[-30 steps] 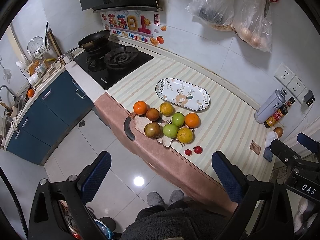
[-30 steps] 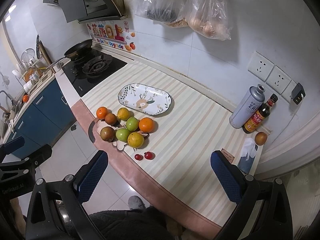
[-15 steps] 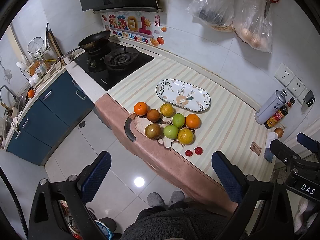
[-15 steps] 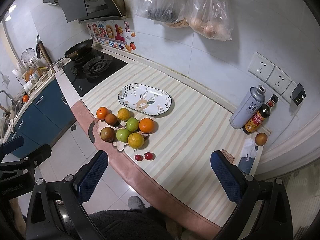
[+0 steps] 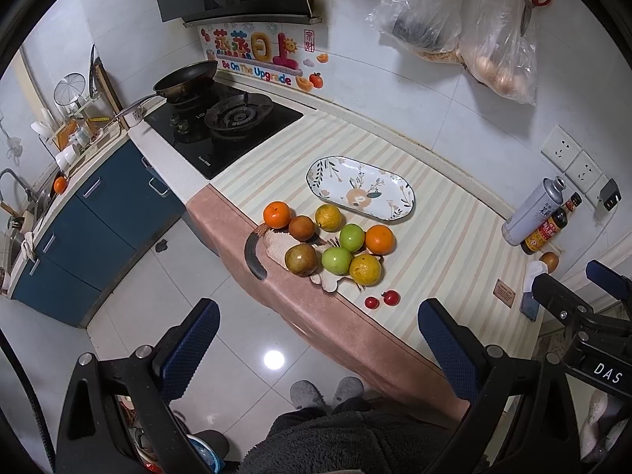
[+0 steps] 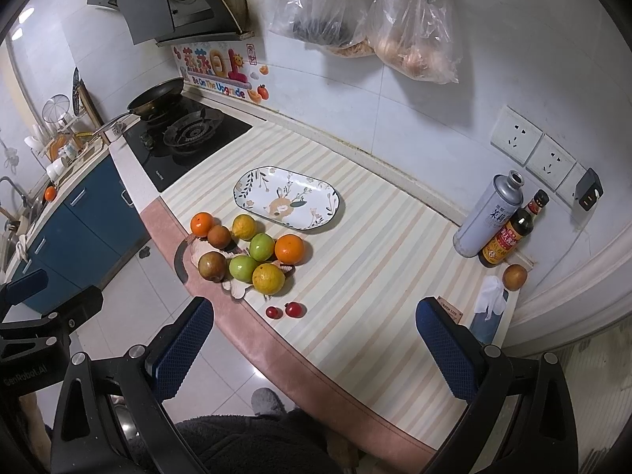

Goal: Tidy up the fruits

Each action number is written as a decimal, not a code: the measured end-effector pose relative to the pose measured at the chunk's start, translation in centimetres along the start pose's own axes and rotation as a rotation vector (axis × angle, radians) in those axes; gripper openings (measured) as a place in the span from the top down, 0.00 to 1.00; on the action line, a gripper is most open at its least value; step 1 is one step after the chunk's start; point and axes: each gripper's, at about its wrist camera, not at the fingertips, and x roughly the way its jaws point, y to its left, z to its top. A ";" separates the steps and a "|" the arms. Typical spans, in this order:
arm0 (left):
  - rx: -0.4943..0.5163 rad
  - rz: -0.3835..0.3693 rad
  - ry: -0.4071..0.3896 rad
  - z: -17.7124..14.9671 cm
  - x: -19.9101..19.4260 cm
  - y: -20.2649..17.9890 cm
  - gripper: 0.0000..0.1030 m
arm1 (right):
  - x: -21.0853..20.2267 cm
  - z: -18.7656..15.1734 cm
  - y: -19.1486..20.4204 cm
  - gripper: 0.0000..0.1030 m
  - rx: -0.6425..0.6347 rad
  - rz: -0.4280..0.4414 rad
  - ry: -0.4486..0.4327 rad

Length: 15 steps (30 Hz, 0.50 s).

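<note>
Several fruits lie in a cluster near the counter's front edge: oranges (image 5: 379, 239) (image 6: 289, 249), green apples (image 5: 336, 260) (image 6: 243, 268), brownish fruits (image 5: 301, 259) and yellow citrus (image 6: 268, 278). Two small red tomatoes (image 5: 391, 297) (image 6: 294, 309) lie beside them. An empty oval floral plate (image 5: 360, 193) (image 6: 287, 198) sits just behind the cluster. My left gripper (image 5: 316, 349) is open and empty, held high in front of the counter. My right gripper (image 6: 316, 349) is open and empty too, above the counter's front edge.
A gas stove (image 5: 225, 126) with a frying pan (image 5: 185, 81) is to the left. A spray can (image 6: 488, 217), a sauce bottle (image 6: 509, 235) and a lone fruit (image 6: 514, 276) stand at the right by the wall. Plastic bags (image 6: 414, 19) hang above.
Both views have shifted only very slightly; the fruits and plate have not moved and both grippers stay open.
</note>
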 end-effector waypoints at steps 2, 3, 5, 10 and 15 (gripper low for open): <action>0.000 0.000 -0.001 0.0 0.0 0.0 0.00 | 0.0 0.0 0.0 0.00 0.001 0.001 -0.001; 0.001 0.001 -0.003 0.0 0.0 -0.1 0.00 | 0.0 0.0 0.1 0.00 0.000 0.001 0.000; 0.002 0.001 -0.004 0.1 -0.1 -0.2 0.00 | -0.1 -0.1 0.1 0.00 -0.001 -0.001 -0.001; 0.002 0.001 -0.007 0.0 -0.2 -0.3 0.00 | 0.0 0.0 0.1 0.00 -0.002 0.001 -0.001; 0.002 0.000 -0.007 0.0 -0.2 -0.2 0.00 | -0.1 -0.2 0.2 0.00 -0.001 -0.001 -0.003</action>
